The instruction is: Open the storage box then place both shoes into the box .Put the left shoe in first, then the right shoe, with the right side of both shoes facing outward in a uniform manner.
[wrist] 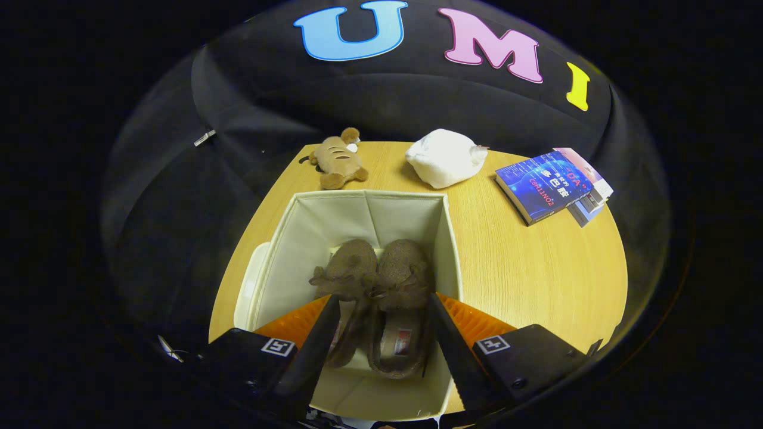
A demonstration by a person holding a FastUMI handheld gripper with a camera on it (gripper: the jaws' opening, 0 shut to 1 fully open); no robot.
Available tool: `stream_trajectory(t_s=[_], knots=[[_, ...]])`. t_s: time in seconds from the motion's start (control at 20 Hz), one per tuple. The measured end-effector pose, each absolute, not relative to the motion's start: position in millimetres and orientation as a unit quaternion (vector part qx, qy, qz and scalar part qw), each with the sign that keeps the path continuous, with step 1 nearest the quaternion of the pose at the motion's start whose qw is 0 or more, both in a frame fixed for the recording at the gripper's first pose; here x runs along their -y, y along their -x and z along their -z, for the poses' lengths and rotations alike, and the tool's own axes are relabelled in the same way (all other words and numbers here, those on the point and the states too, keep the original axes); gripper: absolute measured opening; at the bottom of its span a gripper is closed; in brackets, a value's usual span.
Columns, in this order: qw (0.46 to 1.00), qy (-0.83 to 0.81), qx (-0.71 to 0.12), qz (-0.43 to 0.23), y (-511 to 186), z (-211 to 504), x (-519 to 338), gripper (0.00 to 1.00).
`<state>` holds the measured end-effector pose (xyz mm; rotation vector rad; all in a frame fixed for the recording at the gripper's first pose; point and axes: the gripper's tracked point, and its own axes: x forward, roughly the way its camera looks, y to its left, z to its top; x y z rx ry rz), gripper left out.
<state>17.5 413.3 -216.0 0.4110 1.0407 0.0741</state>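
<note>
Shoes, both brown slippers (pixel 372 292), lie side by side inside the open cream fabric storage box (pixel 363 217) on the wooden table (pixel 536 262), toes pointing away from me. My gripper (pixel 377 322) hangs above them with its fingers spread, holding nothing. Lifting out carelessly, I could catch the soft box wall and tip it, or snag a slipper.

Book (pixel 545 185) cover lettering upside down, too blurred to read.
</note>
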Motion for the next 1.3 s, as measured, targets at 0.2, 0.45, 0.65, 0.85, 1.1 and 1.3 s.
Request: stream_trajectory(t_s=[0.2, 0.45, 0.65, 0.85, 1.1, 1.3], knots=[[0.852, -0.204, -0.48, -0.04, -20.0, 206.9, -410.4, 0.98], [0.88, -0.21, -0.422, -0.054, -31.7, 174.4, -398.6, 0.99], [0.909, -0.193, -0.366, -0.058, -38.7, 143.2, -371.1, 0.99], [0.935, -0.165, -0.309, -0.059, -39.7, 114.4, -330.8, 0.99], [0.95, -0.154, -0.266, -0.053, -35.8, 93.1, -275.8, 0.99], [0.957, -0.155, -0.241, -0.054, -25.0, 79.9, -230.3, 0.99]])
